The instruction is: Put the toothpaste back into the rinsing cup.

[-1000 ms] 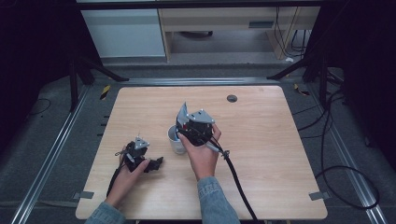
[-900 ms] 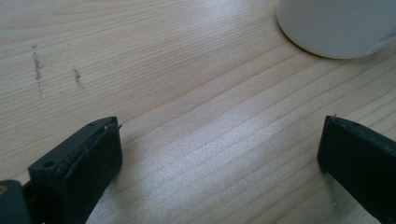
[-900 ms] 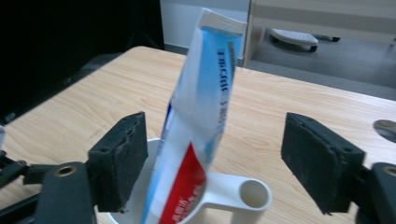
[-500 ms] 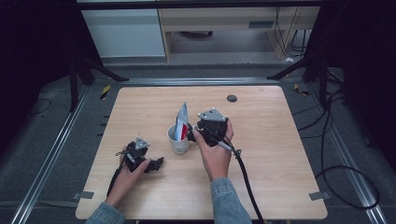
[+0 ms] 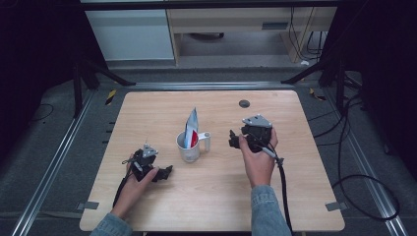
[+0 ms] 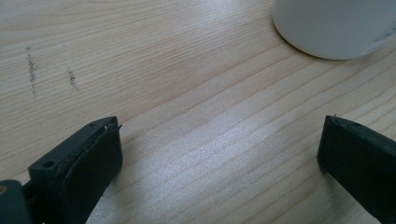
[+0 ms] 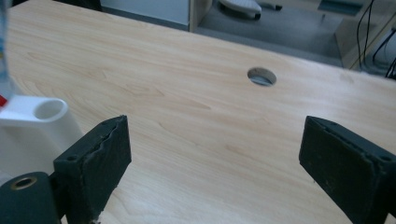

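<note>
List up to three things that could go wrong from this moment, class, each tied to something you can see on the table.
1. The toothpaste tube stands tall and tilted in the white mug; a bump could tip it out, or topple the mug.
2. The right gripper, jaws open, sits close to the mug's handle; a careless sweep might knock it.
3. The left gripper rests open near the mug's base, so a forward slide might shove the mug.

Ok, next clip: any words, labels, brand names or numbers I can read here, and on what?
No text can be read.
Tube standing in the white mug: red and blue print, too blurred to read.
Mug wall in the left gripper view: a faint mark at the edge, unreadable.
Table: only pencil-like smudges, no lettering.
</note>
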